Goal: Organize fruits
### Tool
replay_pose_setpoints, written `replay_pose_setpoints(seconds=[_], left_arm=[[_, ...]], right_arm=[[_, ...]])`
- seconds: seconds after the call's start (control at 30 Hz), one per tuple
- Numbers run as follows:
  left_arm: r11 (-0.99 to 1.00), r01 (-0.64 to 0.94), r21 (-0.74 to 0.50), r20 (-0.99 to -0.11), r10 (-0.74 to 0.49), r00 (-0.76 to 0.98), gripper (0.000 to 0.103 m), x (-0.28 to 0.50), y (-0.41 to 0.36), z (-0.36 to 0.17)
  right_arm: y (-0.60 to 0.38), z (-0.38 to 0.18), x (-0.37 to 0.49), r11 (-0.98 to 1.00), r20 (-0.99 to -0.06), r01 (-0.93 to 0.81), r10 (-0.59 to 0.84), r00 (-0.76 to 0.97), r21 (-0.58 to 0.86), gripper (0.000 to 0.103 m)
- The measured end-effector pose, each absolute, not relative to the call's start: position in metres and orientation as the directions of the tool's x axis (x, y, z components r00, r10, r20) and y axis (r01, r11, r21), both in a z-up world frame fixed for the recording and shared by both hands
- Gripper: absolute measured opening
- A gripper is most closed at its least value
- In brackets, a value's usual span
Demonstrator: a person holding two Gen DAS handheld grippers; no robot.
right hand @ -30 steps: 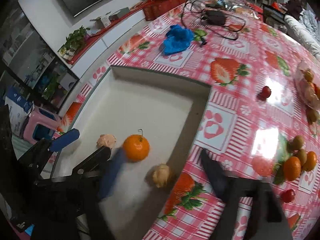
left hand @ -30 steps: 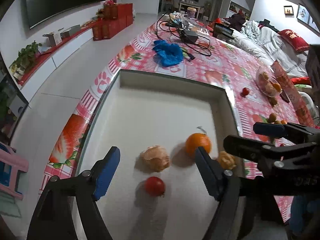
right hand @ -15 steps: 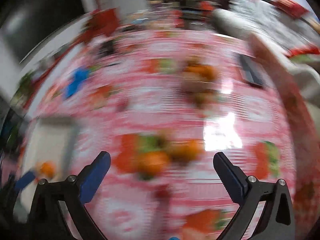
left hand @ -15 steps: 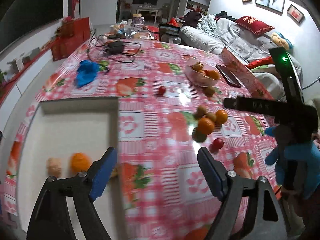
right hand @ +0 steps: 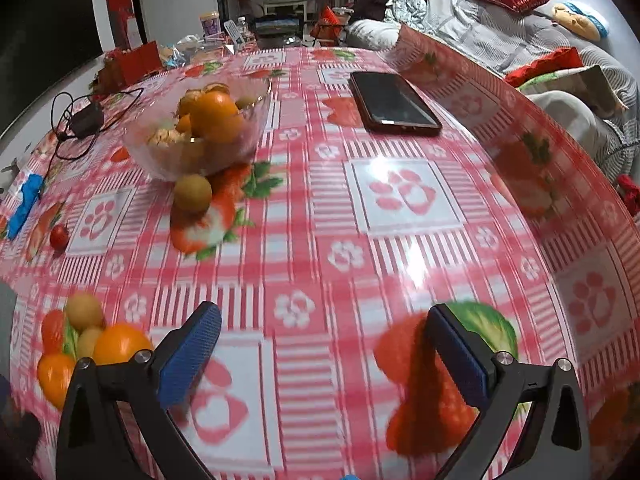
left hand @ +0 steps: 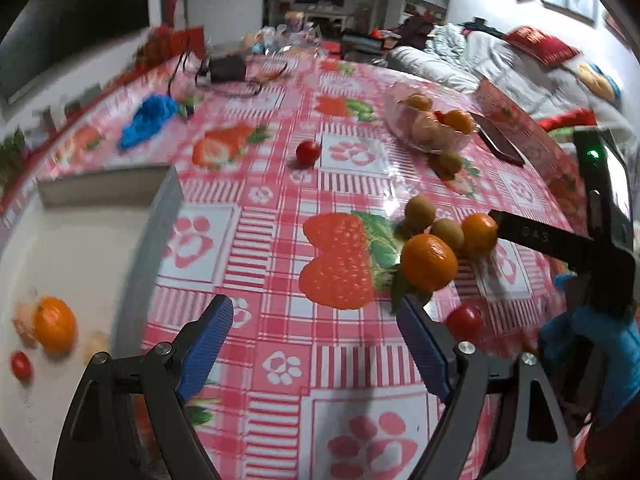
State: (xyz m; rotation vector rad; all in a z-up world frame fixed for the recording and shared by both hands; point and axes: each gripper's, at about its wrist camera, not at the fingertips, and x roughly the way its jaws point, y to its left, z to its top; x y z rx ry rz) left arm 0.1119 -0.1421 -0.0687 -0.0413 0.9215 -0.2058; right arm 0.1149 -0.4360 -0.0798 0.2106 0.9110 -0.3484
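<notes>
Far left of the left claw (left hand: 316,340), a white tray (left hand: 80,248) with an orange (left hand: 54,330), a cherry tomato (left hand: 21,365) and pale peeled pieces inside. Left claw spread wide, gripping nothing, over the strawberry-print cloth (left hand: 280,208). Just past its right finger, a fruit cluster (left hand: 440,240) of two oranges and green-brown fruits, a red tomato (left hand: 464,321) beside that finger. Farther ahead, a lone tomato (left hand: 308,153), a blue rag (left hand: 150,120), a glass bowl (left hand: 430,124) of fruit. At right, the right tool's body in a blue-gloved hand.

Right claw (right hand: 320,348) likewise spread wide and bare; same cluster (right hand: 92,340) to its left, bowl (right hand: 196,136) ahead-left with a brown fruit (right hand: 193,193) touching its base, a phone (right hand: 394,104) ahead-right.

Swung right from half a second ago: tray farther left, cluster nearer; right view no longer blurred.
</notes>
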Motion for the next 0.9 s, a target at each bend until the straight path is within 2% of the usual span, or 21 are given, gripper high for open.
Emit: replay_pose_setpoints(seconds=[0.23,0.4,0.5,0.9], left_arm=[[0.983,0.125,-0.137,-0.781,-0.185,0.596,0.088,0.12,-0.138,-0.076],[0.982,0.141,-0.123,-0.79,-0.183,0.586,0.096,0.123,-0.144,-0.079],[0.983,0.145,-0.112,-0.793,-0.176,0.583,0.097,0.122,-0.146,-0.08],[0.953,0.138,-0.27,-0.742,-0.297,0.601,0.097,0.12,-0.125,-0.076]], right_arm=[[-0.439,-0.081,0.113,0.924,-0.799,0.381,-0.204,0.565,0.034,0.103],[-0.439,-0.081,0.113,0.924,-0.799,0.381,-0.203,0.566,0.035,0.103],[-0.44,-0.081,0.113,0.924,-0.799,0.381,-0.203,0.566,0.035,0.103],[-0.44,-0.081,0.114,0.924,-0.799,0.38,-0.202,0.566,0.035,0.103]])
